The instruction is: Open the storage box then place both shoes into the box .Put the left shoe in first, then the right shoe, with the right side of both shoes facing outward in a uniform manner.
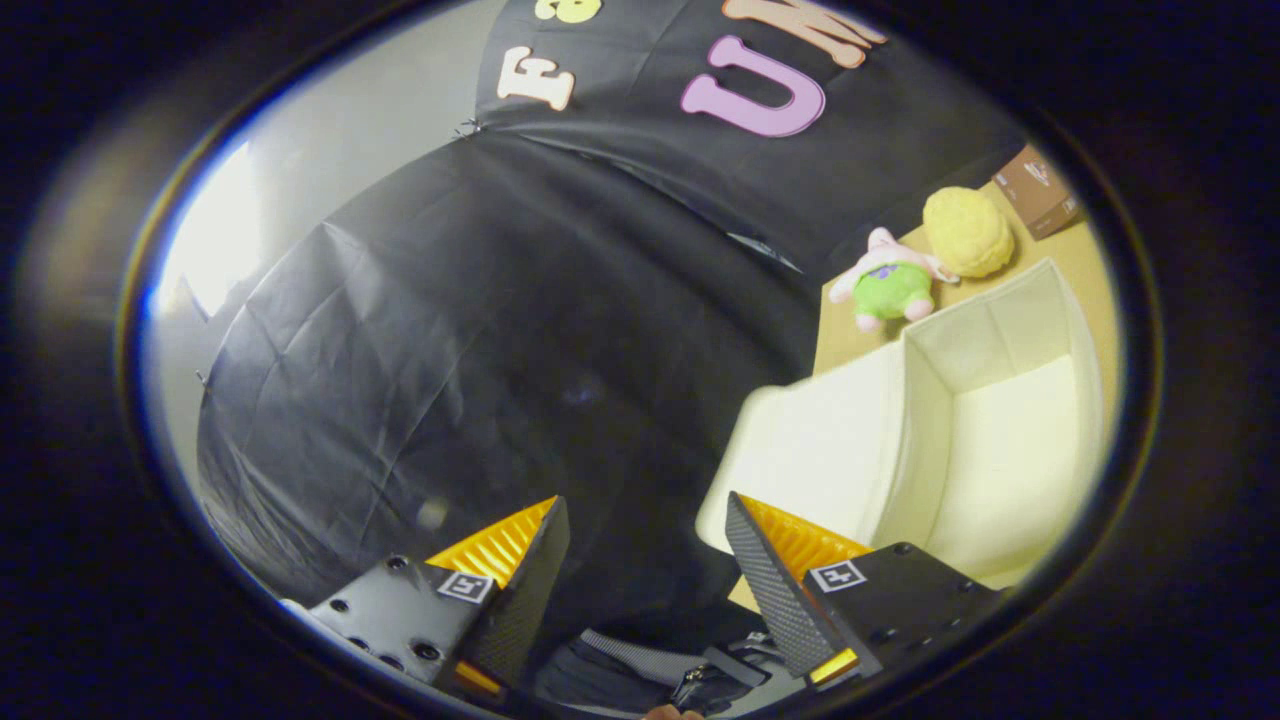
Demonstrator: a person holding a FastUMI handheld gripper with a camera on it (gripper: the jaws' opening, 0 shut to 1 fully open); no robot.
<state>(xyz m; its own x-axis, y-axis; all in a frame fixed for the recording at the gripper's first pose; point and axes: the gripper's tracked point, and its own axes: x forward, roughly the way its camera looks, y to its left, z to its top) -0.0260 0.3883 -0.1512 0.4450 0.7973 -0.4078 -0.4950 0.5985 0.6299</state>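
The cream fabric storage box (990,440) stands open on the tan table (1085,265), just ahead and right of my right finger. Its lid (810,450) hangs folded out over the near side, and the inside looks bare. My gripper (648,520) is open with nothing between its fingers. It points mostly at the black booth cloth, left of the box. The view is tilted.
Beyond the box sit a pink and green plush toy (890,285) and a yellow fuzzy ball (967,232). A brown cardboard box (1040,190) stands at the table's far corner. The black cloth wall (480,340) hangs close on the left.
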